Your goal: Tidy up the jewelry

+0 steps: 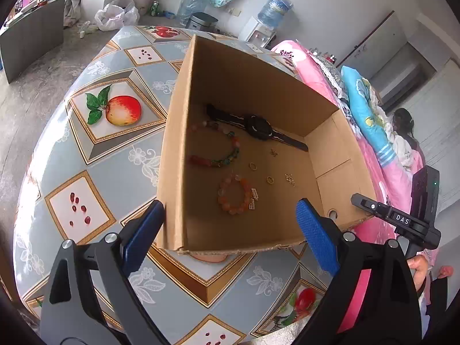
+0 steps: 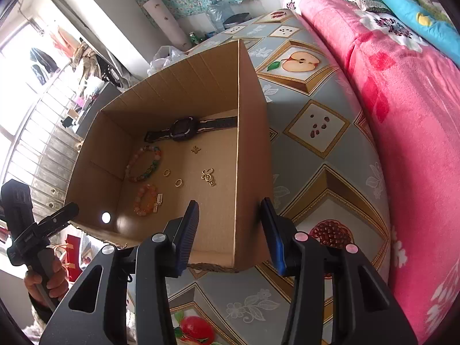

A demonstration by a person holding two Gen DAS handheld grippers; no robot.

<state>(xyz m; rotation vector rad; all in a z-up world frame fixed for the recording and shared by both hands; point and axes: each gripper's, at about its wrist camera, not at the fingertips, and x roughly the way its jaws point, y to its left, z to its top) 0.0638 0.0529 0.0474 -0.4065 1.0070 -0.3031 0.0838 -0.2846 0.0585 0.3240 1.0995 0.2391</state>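
Nearby, box wall (image 2: 250, 155) between claw fingers (image 2: 189, 230)

The cardboard box (image 1: 258, 86) stands open at the top on the table (image 1: 95, 172), so the way in is from above; its 4 upright walls block entry from the sides. On its floor the black watch (image 1: 258, 129) lies along the far wall, 2 bead bracelets (image 1: 234, 195) lie toward one side wall, and 2 gold rings (image 1: 253, 166) and small gold charms (image 1: 289, 178) sit mid-floor, leaving the near strip of floor bare. Beside the table a pink blanket (image 2: 402, 115) rises close along one edge.
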